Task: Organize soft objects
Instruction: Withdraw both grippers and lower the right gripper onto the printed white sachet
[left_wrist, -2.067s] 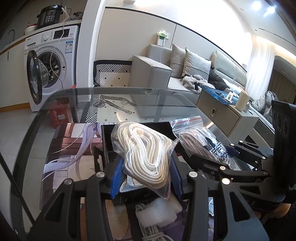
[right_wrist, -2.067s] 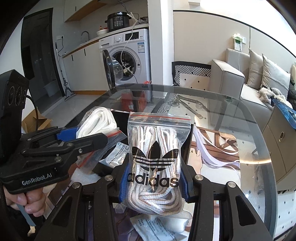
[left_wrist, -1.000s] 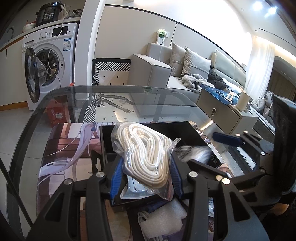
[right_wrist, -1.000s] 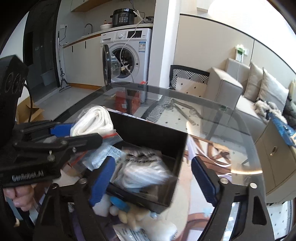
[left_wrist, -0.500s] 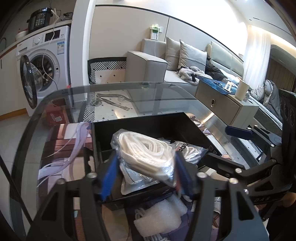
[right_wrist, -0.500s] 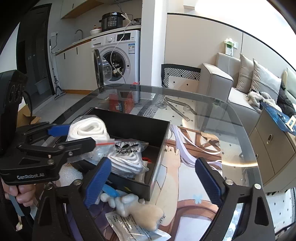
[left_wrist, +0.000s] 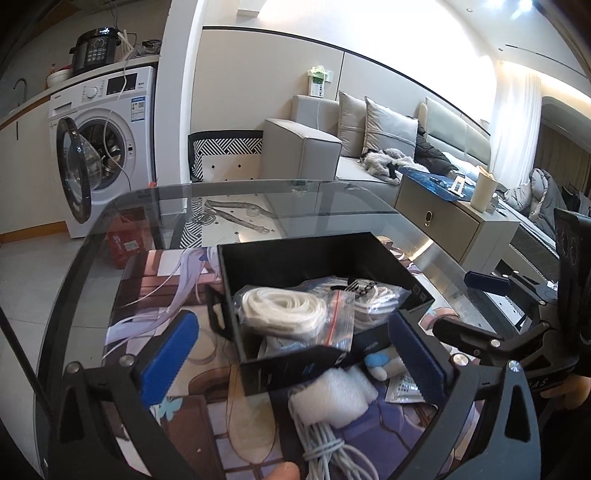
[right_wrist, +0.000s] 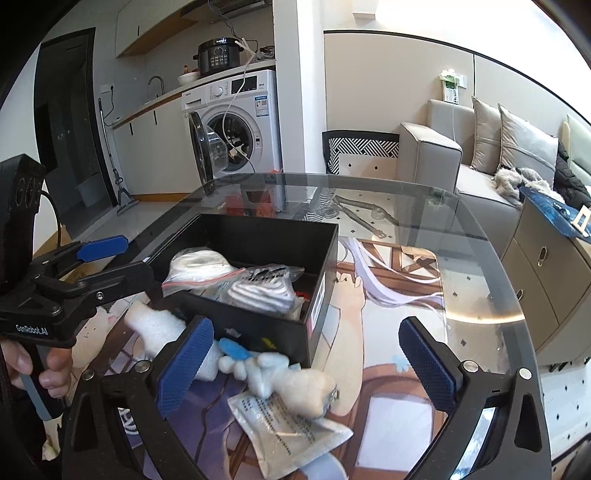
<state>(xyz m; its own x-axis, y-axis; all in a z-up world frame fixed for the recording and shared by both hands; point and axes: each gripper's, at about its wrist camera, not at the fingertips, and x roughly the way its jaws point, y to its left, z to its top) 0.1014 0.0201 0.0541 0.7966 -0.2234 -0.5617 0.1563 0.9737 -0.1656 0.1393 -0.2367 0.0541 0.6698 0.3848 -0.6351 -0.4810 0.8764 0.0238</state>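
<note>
On the glass tabletop (left_wrist: 332, 199), over a printed illustrated mat (right_wrist: 399, 295), sits an open black box (left_wrist: 306, 258), dead centre in the left wrist view and at 10 o'clock of centre in the right wrist view. Two zip bags lie in it side by side, touching: bag of white cord (left_wrist: 291, 310) on the 9 o'clock side, bag of striped laces (left_wrist: 373, 295) with a black logo on the 3 o'clock side. White paper or packets sit under them, detail unclear.

Outside the box, at its 6 o'clock edge: foam wrap roll (left_wrist: 332, 395) with a coil of pale cable (left_wrist: 332, 454) below it. In the right wrist view a white plush toy (right_wrist: 291, 384) with a blue part lies against the box's near wall, on a printed sachet (right_wrist: 288, 432).

Left tongs (left_wrist: 295, 354): jaws have just been opening, now spread wide and released, box's near end between the pads, no contact. Right tongs (right_wrist: 306, 369): also just been opening, wide and released, the plush between the pads, untouched.
</note>
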